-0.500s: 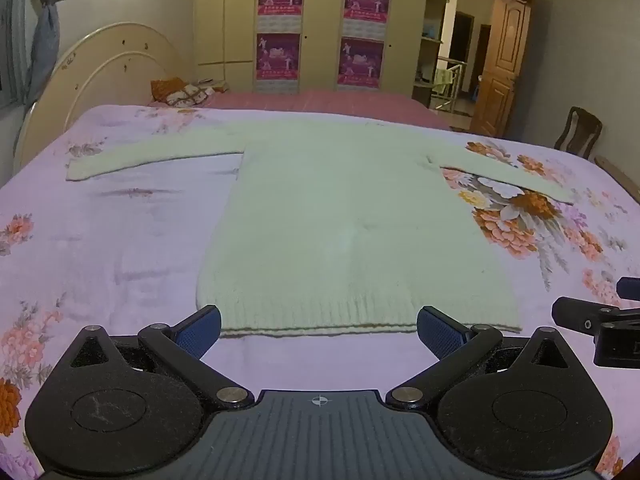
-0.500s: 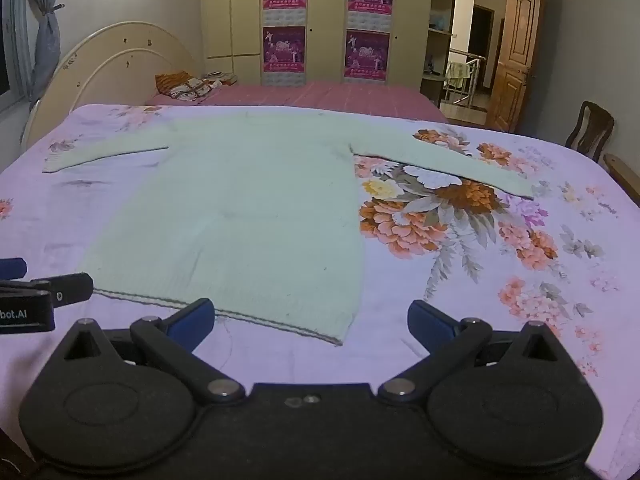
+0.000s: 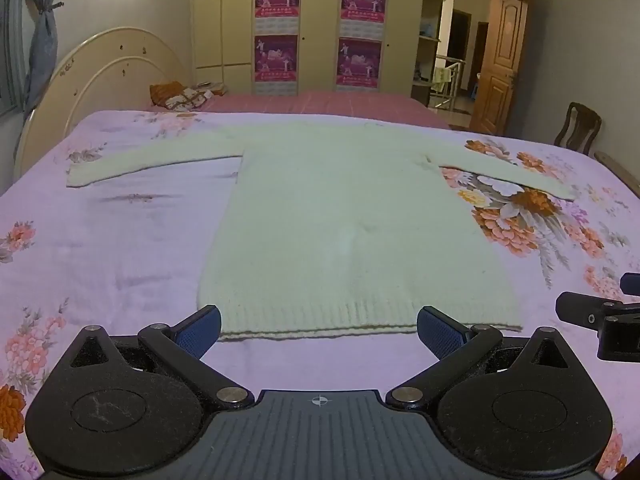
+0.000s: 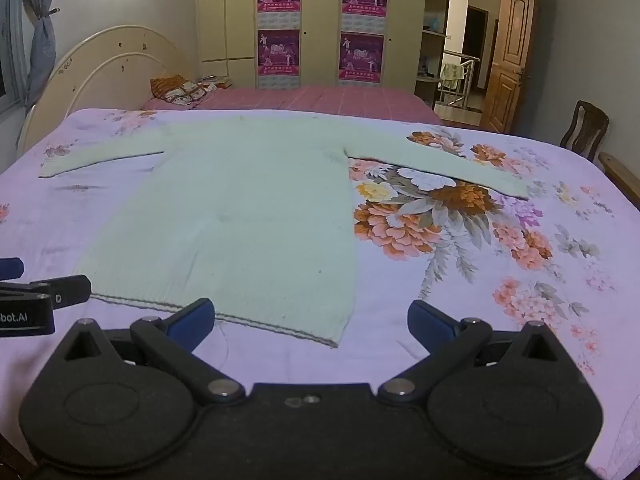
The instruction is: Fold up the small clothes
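A pale green knitted sweater (image 3: 344,216) (image 4: 240,216) lies flat on the bed with both sleeves spread out sideways and its ribbed hem nearest to me. My left gripper (image 3: 319,334) hovers just short of the hem's middle, wide open and empty. My right gripper (image 4: 312,326) hangs before the hem's right corner, also wide open with nothing between its blue pads. Each gripper shows at the edge of the other's view: the right one (image 3: 600,316) and the left one (image 4: 36,292).
The bed carries a lilac floral sheet (image 3: 120,240) with a cream headboard (image 3: 108,76) at the left. A second bed with a pink cover (image 4: 320,100) lies behind, then wardrobes with posters. A wooden chair (image 3: 578,128) and an open door (image 4: 508,60) are at the right.
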